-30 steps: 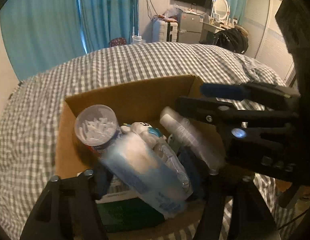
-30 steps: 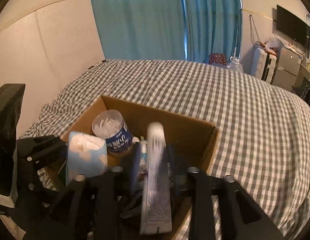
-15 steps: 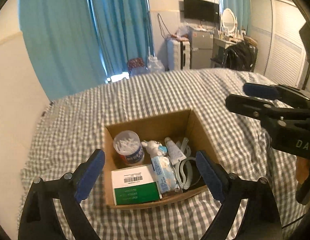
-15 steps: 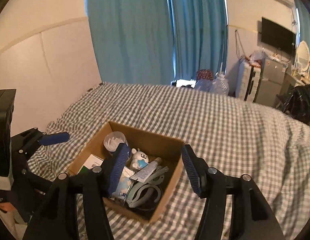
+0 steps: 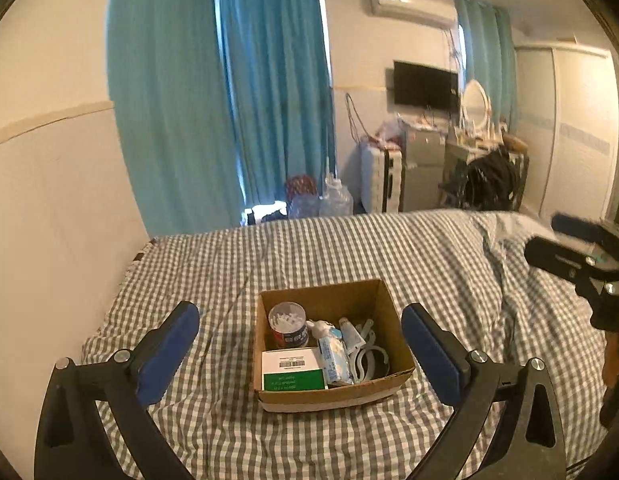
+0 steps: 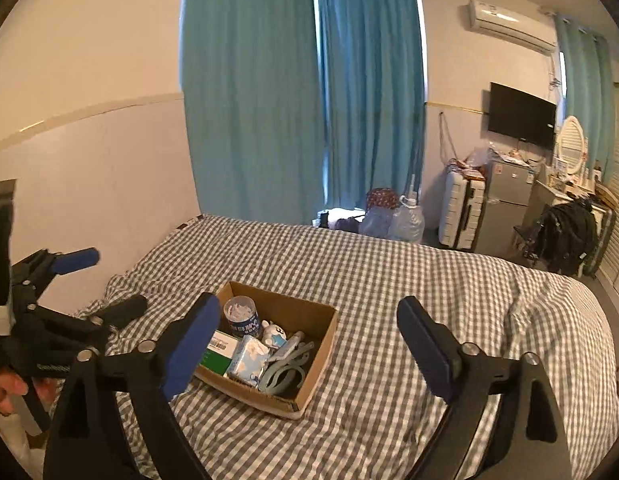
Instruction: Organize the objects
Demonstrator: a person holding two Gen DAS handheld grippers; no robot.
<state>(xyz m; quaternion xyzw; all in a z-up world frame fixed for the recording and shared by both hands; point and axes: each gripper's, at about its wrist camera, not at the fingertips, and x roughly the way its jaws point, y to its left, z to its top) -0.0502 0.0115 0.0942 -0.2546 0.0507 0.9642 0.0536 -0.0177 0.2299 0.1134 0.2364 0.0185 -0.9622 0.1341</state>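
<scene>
A brown cardboard box (image 5: 383, 296) (image 6: 323, 344) stands on the checked bed. In it are a swab jar (image 5: 288, 324) (image 6: 242, 315), a green-and-white box (image 5: 291, 369) (image 6: 218, 350), a blue tissue pack (image 5: 334, 358) (image 6: 249, 360), a white toy (image 6: 274, 334), a tube (image 5: 350, 330) and grey rings (image 5: 367, 360) (image 6: 287, 370). My left gripper (image 5: 299, 344) is open and empty, well back above the box. My right gripper (image 6: 309, 340) is open and empty, also held back. Each gripper shows at the edge of the other's view.
The grey-checked bed (image 5: 449, 264) (image 6: 429, 280) spreads around the box. A beige wall (image 6: 89, 168) runs along the left. Teal curtains (image 5: 269, 120), water bottles (image 6: 405, 216), a suitcase (image 6: 461, 212) and a small fridge (image 6: 505, 200) stand beyond the bed's far edge.
Both grippers let go of the tissue pack and the tube, which now lie in the box. Both opened wide and pulled up and back from the box.
</scene>
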